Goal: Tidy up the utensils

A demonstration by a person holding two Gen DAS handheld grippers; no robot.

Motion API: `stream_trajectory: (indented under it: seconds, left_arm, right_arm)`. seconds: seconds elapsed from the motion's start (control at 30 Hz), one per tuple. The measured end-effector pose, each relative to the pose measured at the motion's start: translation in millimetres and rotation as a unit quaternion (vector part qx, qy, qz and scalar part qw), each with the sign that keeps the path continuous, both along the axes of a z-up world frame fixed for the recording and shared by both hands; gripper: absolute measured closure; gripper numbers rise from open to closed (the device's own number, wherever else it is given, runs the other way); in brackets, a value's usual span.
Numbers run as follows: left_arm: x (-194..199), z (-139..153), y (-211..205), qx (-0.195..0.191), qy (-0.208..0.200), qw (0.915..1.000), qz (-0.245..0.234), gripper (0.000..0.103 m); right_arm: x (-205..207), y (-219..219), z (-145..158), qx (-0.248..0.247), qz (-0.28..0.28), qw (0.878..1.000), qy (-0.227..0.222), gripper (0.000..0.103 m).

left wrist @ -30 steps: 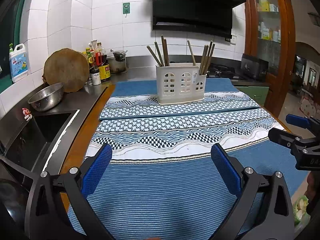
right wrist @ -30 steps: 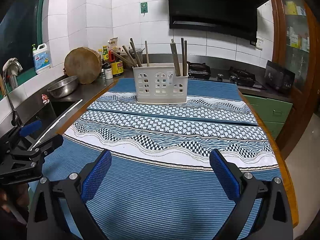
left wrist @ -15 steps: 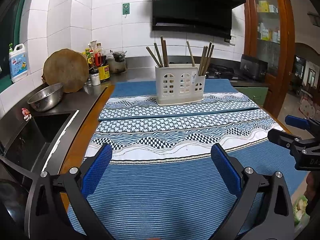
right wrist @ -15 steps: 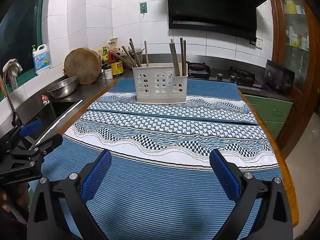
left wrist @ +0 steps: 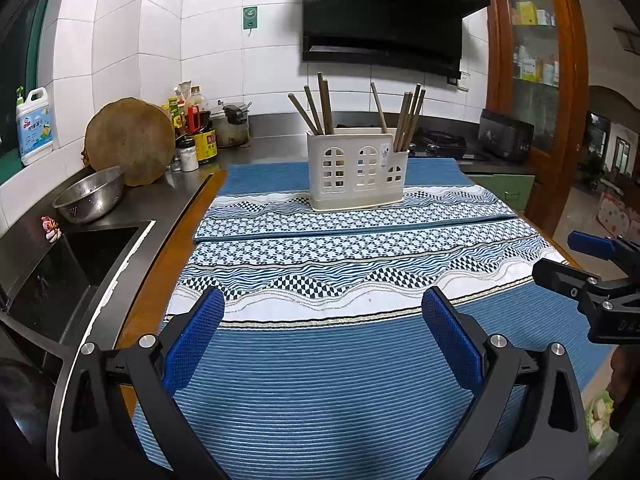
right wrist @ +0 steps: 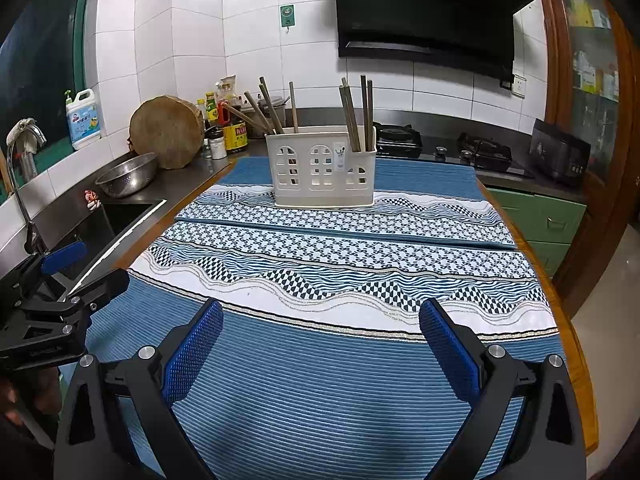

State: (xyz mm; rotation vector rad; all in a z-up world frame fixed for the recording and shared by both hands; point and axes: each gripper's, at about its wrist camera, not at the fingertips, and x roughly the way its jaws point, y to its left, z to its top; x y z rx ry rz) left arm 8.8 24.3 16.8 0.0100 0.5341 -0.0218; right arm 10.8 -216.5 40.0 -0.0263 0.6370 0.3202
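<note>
A white plastic utensil holder point(left wrist: 357, 169) stands upright at the far end of the table on a blue patterned cloth point(left wrist: 340, 360); it also shows in the right wrist view point(right wrist: 324, 170). Several brown chopsticks point(left wrist: 324, 104) stick up from its left and right compartments, also in the right wrist view point(right wrist: 354, 114). My left gripper point(left wrist: 324, 336) is open and empty over the near cloth. My right gripper point(right wrist: 320, 340) is open and empty beside it. Each gripper shows at the edge of the other's view.
A sink point(left wrist: 60, 268), a steel colander point(left wrist: 90, 198), a round wooden board point(left wrist: 130, 140) and bottles point(left wrist: 192, 132) line the left counter. A gas stove point(right wrist: 444, 146) is behind the table. The table's right edge point(right wrist: 576, 344) drops to the floor.
Both views have shifted very slightly; the holder sits marginally farther left in the left wrist view. The grippers stay open and empty.
</note>
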Motion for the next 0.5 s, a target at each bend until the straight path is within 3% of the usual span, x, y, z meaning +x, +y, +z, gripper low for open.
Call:
stream_trajectory:
  seconds: [0.5]
  left_arm:
    - [1.3, -0.3, -4.9, 0.0, -0.003, 1.0, -0.006, 0.005]
  right_arm:
    - [1.4, -4.3, -0.4, 0.006, -0.002, 1.0, 0.002, 0.008]
